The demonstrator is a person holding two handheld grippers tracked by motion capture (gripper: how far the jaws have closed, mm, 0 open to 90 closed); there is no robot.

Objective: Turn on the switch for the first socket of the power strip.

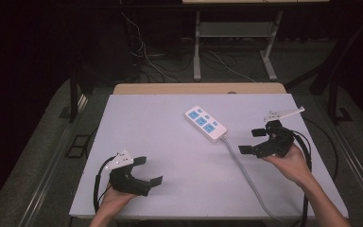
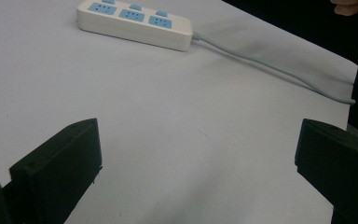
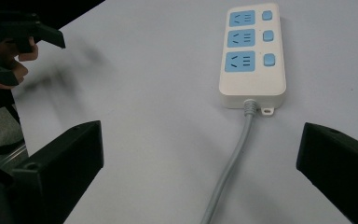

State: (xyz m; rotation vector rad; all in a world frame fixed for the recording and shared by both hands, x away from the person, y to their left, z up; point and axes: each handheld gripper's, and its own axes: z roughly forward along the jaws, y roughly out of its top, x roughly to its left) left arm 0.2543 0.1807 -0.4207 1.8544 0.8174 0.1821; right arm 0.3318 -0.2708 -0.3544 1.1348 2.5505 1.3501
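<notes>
High view has your hands low over the matte white bench point(image 1: 137, 127), left claw point(image 1: 151, 171) and right claw point(image 1: 251, 140) both spread wide, holding nothing. Between them, nearer the right, lies the smooth oblong power strip point(image 1: 206, 124) (blue sockets), its grey cord point(image 1: 246, 172) trailing toward you.

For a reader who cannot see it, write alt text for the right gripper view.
A white power strip with three blue sockets lies on a pale table, its grey cable running toward the camera between the open right gripper's black jaws. The left gripper shows far left.
</notes>
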